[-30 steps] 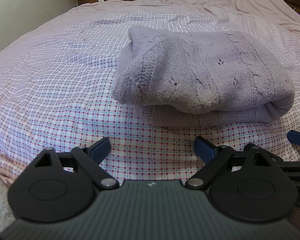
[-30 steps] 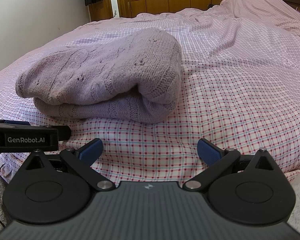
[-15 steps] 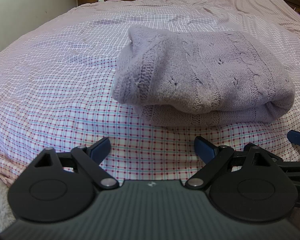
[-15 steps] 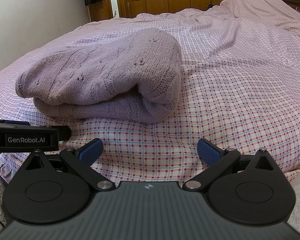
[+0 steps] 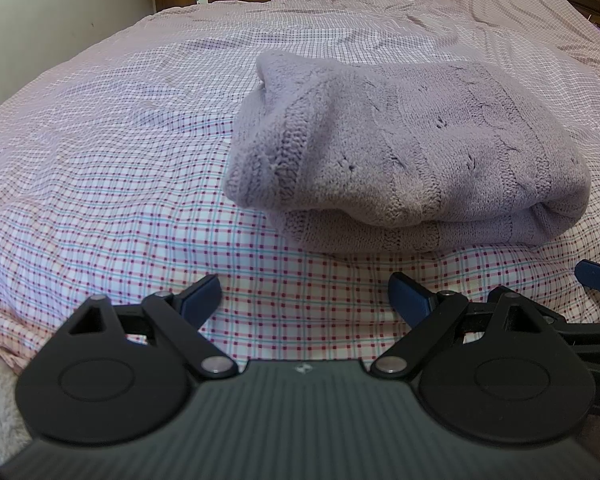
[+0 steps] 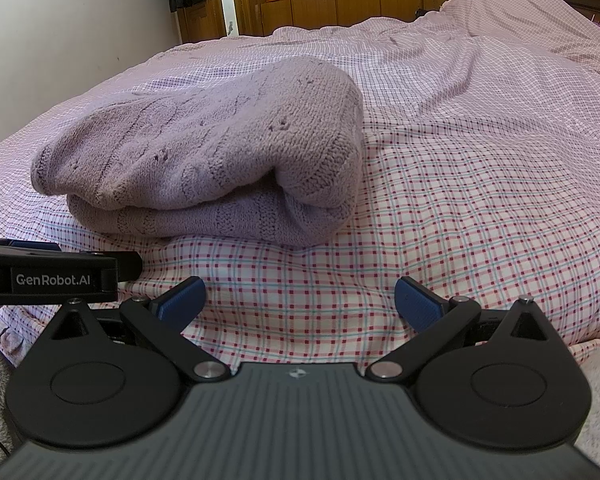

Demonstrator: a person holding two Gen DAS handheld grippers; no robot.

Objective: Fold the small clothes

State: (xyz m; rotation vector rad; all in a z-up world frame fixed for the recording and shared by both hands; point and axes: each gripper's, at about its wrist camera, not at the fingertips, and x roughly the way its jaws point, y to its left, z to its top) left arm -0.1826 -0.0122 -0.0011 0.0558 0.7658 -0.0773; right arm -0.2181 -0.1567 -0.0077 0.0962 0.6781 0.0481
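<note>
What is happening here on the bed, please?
A person holds a claw in each hand over a bed with a checked sheet. A lilac knitted sweater lies folded on the sheet. The left claw and the right claw are both open and empty, short of the sweater and not touching it. The fold looks finished.

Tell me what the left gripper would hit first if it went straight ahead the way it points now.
Most likely the checked bedsheet: the open left gripper tilts down at bare sheet just short of the folded lilac sweater. Depth is hard to judge, so it could reach the sweater's lower front edge.
</note>
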